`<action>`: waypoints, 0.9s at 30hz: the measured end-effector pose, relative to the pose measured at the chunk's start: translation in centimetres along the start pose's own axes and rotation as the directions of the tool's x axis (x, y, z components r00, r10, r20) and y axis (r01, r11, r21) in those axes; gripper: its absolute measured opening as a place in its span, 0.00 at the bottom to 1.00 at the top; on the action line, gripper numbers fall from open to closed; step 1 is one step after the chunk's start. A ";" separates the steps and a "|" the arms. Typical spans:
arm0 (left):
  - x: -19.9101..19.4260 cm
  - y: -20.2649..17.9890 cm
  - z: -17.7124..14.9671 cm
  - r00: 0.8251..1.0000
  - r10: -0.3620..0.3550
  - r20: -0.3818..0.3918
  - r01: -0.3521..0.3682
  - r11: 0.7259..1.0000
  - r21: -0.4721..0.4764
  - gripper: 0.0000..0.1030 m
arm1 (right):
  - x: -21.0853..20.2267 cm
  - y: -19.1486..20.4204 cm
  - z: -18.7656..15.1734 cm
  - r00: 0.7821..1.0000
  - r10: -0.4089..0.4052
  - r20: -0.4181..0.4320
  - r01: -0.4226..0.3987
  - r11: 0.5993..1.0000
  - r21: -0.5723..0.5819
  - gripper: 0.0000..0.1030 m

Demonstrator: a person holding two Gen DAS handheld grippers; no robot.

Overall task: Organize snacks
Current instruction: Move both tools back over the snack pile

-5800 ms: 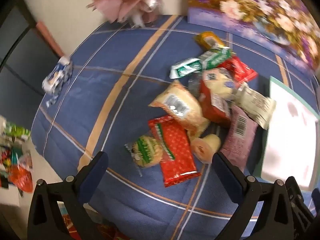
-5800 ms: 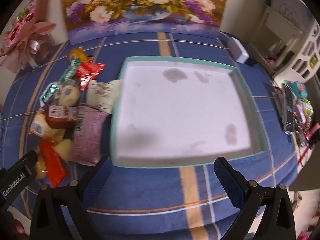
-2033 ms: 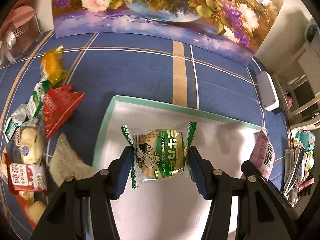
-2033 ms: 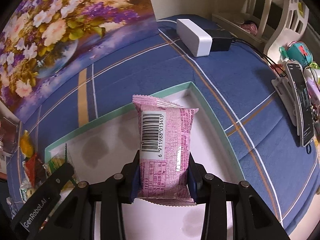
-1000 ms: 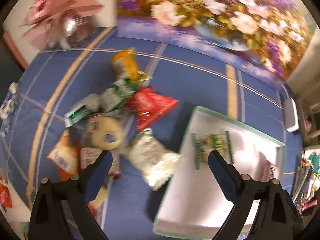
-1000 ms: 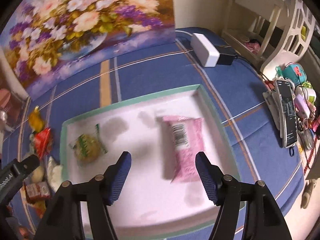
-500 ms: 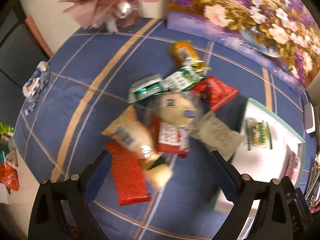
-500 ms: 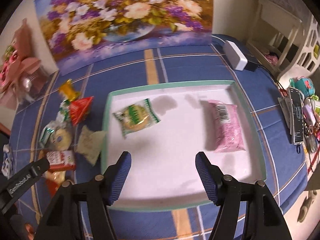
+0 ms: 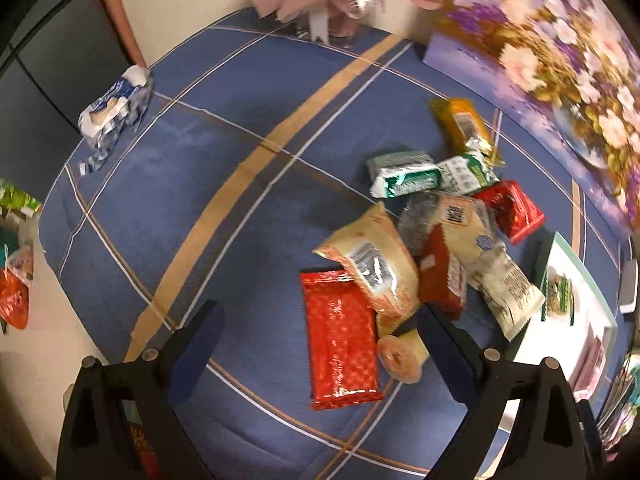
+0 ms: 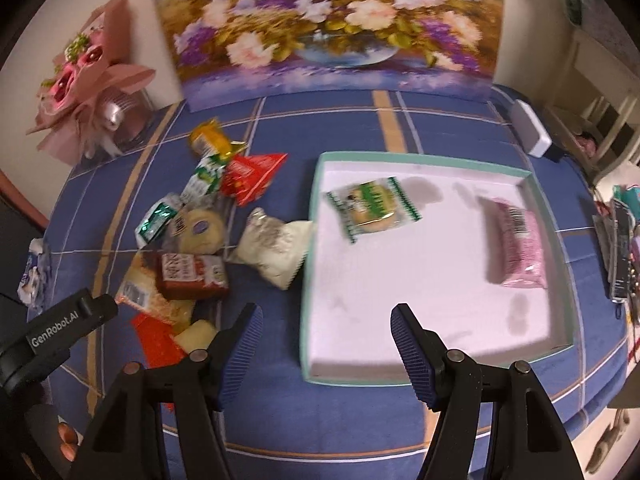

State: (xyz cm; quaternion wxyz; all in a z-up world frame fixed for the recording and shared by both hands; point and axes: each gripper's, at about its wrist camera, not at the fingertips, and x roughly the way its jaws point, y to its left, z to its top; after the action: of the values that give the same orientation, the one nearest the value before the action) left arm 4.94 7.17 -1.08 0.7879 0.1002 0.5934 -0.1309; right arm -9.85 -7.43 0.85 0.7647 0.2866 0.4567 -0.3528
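Both grippers are released and hold nothing — the left gripper [image 9: 316,344] hangs wide over the snack pile [image 9: 424,252], the right gripper [image 10: 326,340] over the near rim of the tray [image 10: 440,378], right of the pile.

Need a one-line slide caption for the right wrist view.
Open right gripper hovers over the tray's near edge; green-wrapped bun and pink packet inside, snack pile left of it.
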 end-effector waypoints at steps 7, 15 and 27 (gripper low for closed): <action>4.2 0.1 1.4 0.998 -0.007 -0.069 0.007 1.000 -0.003 0.94 | 2.2 2.9 -0.3 0.994 0.080 -0.080 -0.082 0.996 -0.021 0.69; 9.3 0.1 -0.2 0.976 0.028 -0.217 -0.054 0.992 -0.111 0.94 | 5.5 5.4 -1.2 0.975 0.128 -0.184 -0.138 0.989 -0.045 0.69; 11.3 -0.4 0.6 0.955 0.055 -0.290 -0.119 0.971 -0.208 0.94 | 8.3 9.2 -2.5 0.958 0.133 -0.254 -0.169 0.978 -0.124 0.69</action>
State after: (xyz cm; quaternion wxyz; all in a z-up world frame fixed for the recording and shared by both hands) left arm 8.35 5.59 -11.78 0.7065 0.0548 0.7055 -0.0126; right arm -0.94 -2.47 -6.57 0.7461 0.3057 0.5486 -0.2211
